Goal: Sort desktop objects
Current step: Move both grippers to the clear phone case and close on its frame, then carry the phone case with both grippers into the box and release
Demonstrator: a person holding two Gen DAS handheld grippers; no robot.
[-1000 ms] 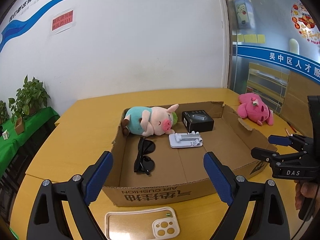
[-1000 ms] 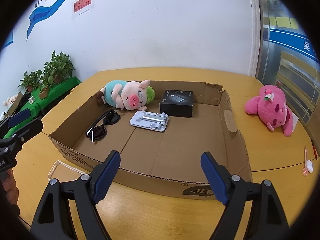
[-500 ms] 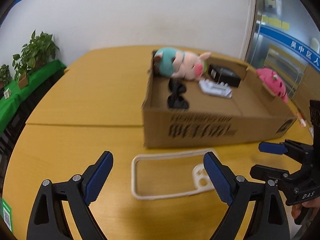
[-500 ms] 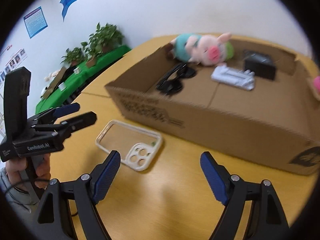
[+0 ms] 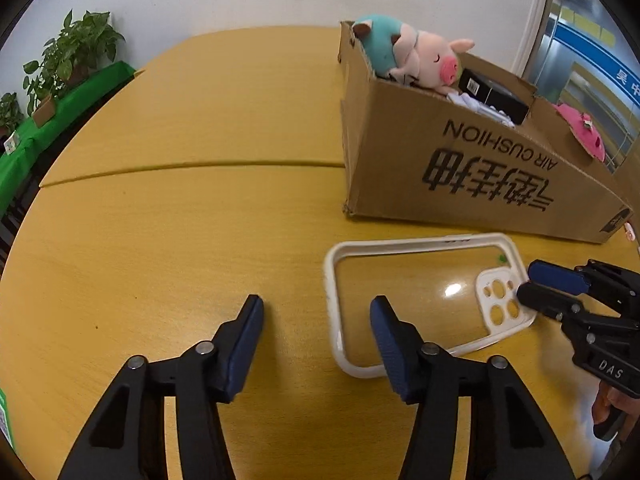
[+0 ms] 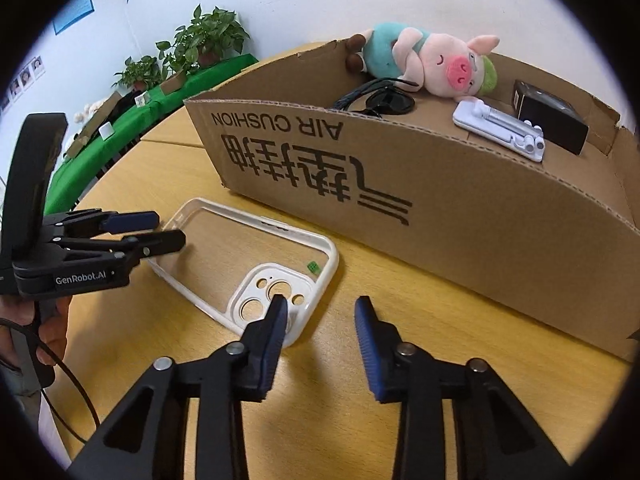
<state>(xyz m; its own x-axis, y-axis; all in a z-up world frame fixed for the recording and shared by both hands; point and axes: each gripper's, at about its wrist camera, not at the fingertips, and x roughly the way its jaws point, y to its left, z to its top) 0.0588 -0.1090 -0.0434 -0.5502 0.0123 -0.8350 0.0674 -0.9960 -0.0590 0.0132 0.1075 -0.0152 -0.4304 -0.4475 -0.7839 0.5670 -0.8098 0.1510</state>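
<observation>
Nearest the lenses, the left gripper and the right gripper both stand with jaws apart, each straddling one end of the cream-rimmed, clear-backed phone case without clamping it. The case lies flat on the yellow wooden table, open side up, its rounded rectangular frame off-white and its camera block (pierced by several round holes) at the right gripper's end; a small green speck marks the clear panel. The right gripper's left finger overlaps the camera block, while in the left wrist view the left gripper's right finger overlaps the opposite rim. Just behind stands the brown cardboard box printed "AIR CUSHION". Inside it lie black sunglasses, a white folding stand, a black rectangular box and a pink pig plush in teal clothing.
</observation>
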